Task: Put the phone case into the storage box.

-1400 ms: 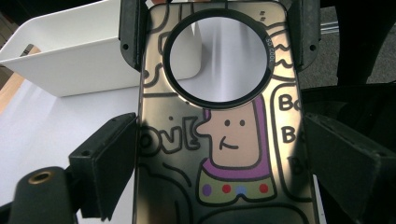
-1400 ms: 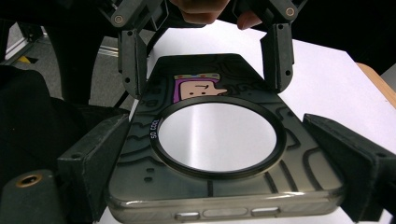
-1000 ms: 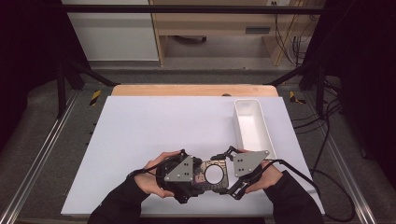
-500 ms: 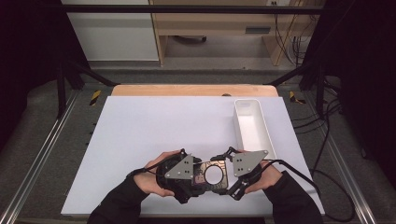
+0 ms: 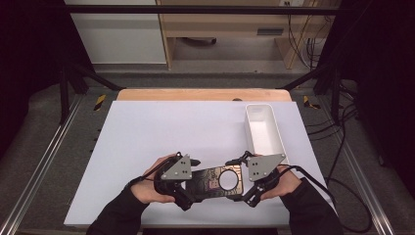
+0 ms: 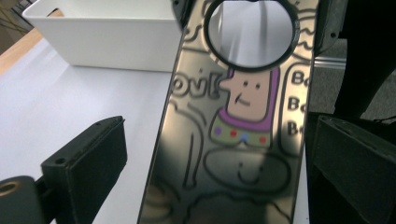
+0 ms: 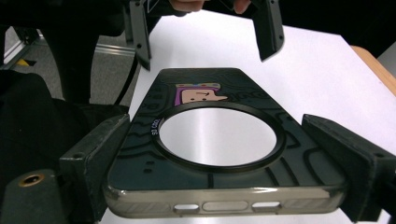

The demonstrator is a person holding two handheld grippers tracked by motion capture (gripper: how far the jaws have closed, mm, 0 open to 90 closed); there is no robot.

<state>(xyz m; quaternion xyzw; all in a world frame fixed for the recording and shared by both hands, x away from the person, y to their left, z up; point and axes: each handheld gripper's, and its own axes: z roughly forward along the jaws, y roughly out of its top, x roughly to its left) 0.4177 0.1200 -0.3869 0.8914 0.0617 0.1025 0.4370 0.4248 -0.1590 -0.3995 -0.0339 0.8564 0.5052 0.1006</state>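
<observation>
A dark glossy phone case with a cartoon figure and a round hole lies flat and low near the table's front edge, between my two grippers. In the right gripper view the case has its port end toward the camera, and my right gripper is shut on its two long sides. My left gripper straddles the other end of the case. It is open, with a strip of table showing between its left jaw and the case edge. From above, the left gripper and right gripper face each other.
A long white bin stands at the right of the white table, just beyond the right gripper, and is seen as a white bin behind the case. The wooden table edge runs along the back. Cables trail off to the right.
My left gripper has shifted a little to the left along the case. The right gripper and the case have stayed where they were.
</observation>
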